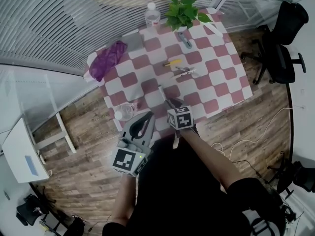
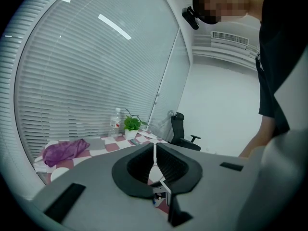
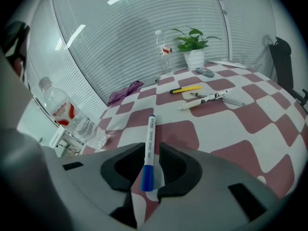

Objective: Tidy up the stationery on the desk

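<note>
Slim blue-capped marker (image 3: 149, 141) between ribbed black fingers (image 3: 174, 161) of right gripper (image 3: 152, 152).

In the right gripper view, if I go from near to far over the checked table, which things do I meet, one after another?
Blue-capped marker → white pens → yellow pen → small grey object → potted plant.

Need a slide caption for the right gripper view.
Right gripper jaws straddling a blue-capped white marker on the red-and-white checkered tablecloth.
</note>
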Demonstrator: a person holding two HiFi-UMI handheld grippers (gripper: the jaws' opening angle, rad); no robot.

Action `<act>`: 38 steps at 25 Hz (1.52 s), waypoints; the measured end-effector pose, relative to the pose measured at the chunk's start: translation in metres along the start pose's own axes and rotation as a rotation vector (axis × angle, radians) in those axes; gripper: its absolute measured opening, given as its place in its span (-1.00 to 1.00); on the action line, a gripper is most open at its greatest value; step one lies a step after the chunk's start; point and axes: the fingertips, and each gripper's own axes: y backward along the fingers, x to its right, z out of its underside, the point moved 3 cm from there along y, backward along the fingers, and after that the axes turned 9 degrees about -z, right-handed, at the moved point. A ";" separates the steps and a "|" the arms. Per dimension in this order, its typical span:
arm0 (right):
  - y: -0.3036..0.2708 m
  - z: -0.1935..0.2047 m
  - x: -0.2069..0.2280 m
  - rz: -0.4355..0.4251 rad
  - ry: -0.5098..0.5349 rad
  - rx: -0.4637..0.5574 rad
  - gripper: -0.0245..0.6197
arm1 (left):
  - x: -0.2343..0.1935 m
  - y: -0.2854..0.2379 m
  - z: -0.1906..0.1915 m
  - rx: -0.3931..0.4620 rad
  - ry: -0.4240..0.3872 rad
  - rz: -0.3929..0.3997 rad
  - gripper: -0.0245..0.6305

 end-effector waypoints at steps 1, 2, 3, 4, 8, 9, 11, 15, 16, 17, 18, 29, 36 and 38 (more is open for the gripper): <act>0.003 -0.002 0.000 -0.017 -0.003 0.009 -0.58 | 0.001 -0.001 0.000 -0.002 -0.003 -0.003 -0.79; 0.005 -0.005 0.001 -0.030 -0.004 0.014 -0.55 | 0.002 -0.002 0.001 -0.006 -0.008 -0.007 -0.79; 0.008 -0.007 0.002 -0.038 -0.005 0.017 -0.55 | 0.003 -0.003 0.000 -0.006 -0.014 -0.009 -0.79; 0.010 -0.008 0.003 -0.042 -0.003 0.019 -0.55 | 0.005 -0.004 -0.001 -0.005 -0.021 -0.012 -0.79; 0.021 -0.018 0.014 -0.043 0.010 0.028 -0.55 | 0.014 -0.008 -0.006 0.007 -0.029 -0.025 -0.79; 0.024 -0.021 0.018 -0.045 0.016 0.031 -0.55 | 0.016 -0.009 -0.007 0.011 -0.030 -0.031 -0.79; 0.030 -0.027 0.024 -0.050 0.028 0.035 -0.55 | 0.021 -0.012 -0.009 0.020 -0.032 -0.040 -0.79; 0.042 -0.035 0.037 -0.058 0.073 0.034 -0.55 | 0.032 -0.017 -0.011 0.036 -0.027 -0.065 -0.79; 0.045 -0.038 0.041 -0.059 0.090 0.033 -0.55 | 0.035 -0.018 -0.011 0.039 -0.025 -0.071 -0.79; 0.047 -0.041 0.045 -0.058 0.110 0.032 -0.55 | 0.037 -0.019 -0.012 0.042 -0.023 -0.079 -0.79; 0.050 -0.044 0.049 -0.058 0.134 0.030 -0.55 | 0.040 -0.021 -0.013 0.045 -0.020 -0.087 -0.79; 0.058 -0.088 0.097 0.003 0.756 -0.098 -0.55 | 0.066 -0.040 -0.016 0.075 0.031 -0.205 -0.79; 0.037 -0.093 0.118 -0.009 1.076 -0.209 -0.51 | 0.067 -0.051 -0.005 0.070 0.047 -0.283 -0.79; 0.031 -0.091 0.121 -0.019 1.167 -0.239 -0.49 | 0.067 -0.054 -0.004 0.065 0.063 -0.305 -0.79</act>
